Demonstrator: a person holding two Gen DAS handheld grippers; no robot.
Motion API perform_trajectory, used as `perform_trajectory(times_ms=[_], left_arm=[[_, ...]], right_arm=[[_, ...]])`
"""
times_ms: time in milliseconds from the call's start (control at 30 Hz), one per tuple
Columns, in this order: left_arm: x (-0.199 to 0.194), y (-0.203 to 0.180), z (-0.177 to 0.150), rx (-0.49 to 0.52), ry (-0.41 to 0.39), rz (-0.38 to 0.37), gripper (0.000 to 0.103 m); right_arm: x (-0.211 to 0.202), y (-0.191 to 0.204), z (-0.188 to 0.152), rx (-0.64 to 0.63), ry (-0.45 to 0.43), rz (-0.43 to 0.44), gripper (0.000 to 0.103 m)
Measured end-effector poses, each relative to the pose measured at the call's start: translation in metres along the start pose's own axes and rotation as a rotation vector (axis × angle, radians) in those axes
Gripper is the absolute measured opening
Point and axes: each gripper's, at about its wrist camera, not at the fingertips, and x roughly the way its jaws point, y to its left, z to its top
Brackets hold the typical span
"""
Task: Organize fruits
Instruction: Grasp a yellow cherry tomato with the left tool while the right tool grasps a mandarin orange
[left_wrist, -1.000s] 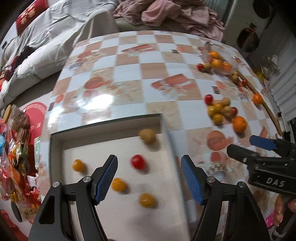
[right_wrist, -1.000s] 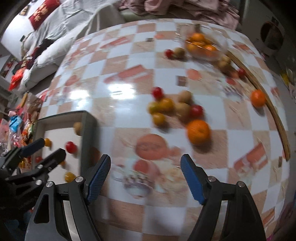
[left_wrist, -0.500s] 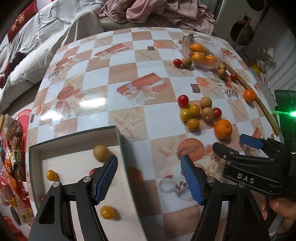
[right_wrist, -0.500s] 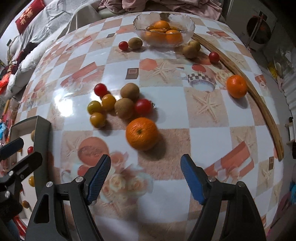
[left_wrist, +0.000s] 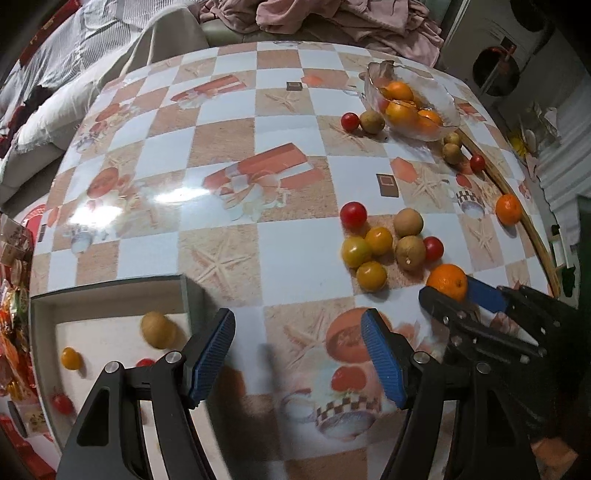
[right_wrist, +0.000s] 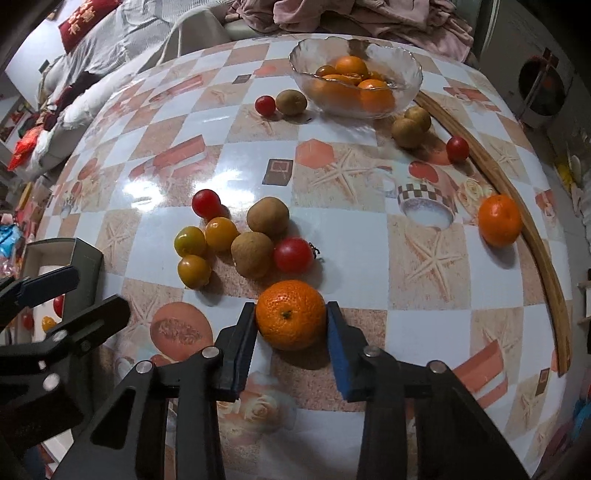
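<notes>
Near the front edge of the worktop (right_wrist: 436, 310), the right gripper (right_wrist: 291, 321) has just been closing its jaws and now has both pads against an orange (right_wrist: 291, 314), one on each side; the fruit sits on the checked cloth. Just behind it lies a loose cluster: two brown kiwis (right_wrist: 267, 218), three yellow tomatoes (right_wrist: 221, 233) and two red tomatoes (right_wrist: 293, 254), some touching. Toward the far edge stands a glass bowl (right_wrist: 406, 64) with oranges inside, a red tomato and a kiwi just beside it on the left, two more kiwis and a red tomato to its right. A second orange (right_wrist: 499, 220) rests at the right edge against a curved wooden strip (right_wrist: 546, 266).

At the left front corner sits an open box (left_wrist: 186, 291) holding a kiwi (left_wrist: 158, 329), a yellow tomato and small red ones. The left gripper (left_wrist: 298, 354) hangs over the worktop just right of the box wall, jaws wide, nothing between them.
</notes>
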Motion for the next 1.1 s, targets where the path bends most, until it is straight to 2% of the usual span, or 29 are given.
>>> perform_trajectory(times_ms=[233,433,467,500,633,667,733,800,1100], left_arm=[[0.022,-0.016,0.009,-0.009,0.029,-0.038,0.072],[0.033,-0.032,0.015,-0.006,0.027,-0.037,0.072],[0.034,-0.033,0.016,-0.005,0.026,-0.030,0.070],[0.036,-0.034,0.016,-0.006,0.028,-0.026,0.062],[0.036,-0.037,0.017,0.001,0.010,0.018,0.052],[0.036,-0.037,0.017,-0.001,0.005,0.014,0.048],[0.034,-0.036,0.017,-0.009,-0.005,-0.032,0.032],[0.033,-0.039,0.017,0.001,-0.005,-0.037,0.023],[0.018,-0.026,0.004,-0.019,-0.007,-0.083,0.023]], right_arm=[[-0.003,-0.014,-0.007,0.005,-0.005,-0.002,0.039],[-0.007,-0.023,-0.011,0.020,-0.007,-0.006,0.039],[-0.007,-0.024,-0.012,0.024,-0.006,-0.007,0.039],[-0.008,-0.026,-0.012,0.026,-0.005,-0.008,0.039],[-0.009,-0.031,-0.014,0.037,-0.004,-0.009,0.039],[-0.009,-0.031,-0.014,0.039,-0.004,-0.009,0.039],[-0.009,-0.032,-0.015,0.041,-0.004,-0.010,0.039],[-0.010,-0.032,-0.016,0.045,-0.004,-0.012,0.039],[-0.013,-0.034,-0.020,0.068,0.015,-0.002,0.039]])
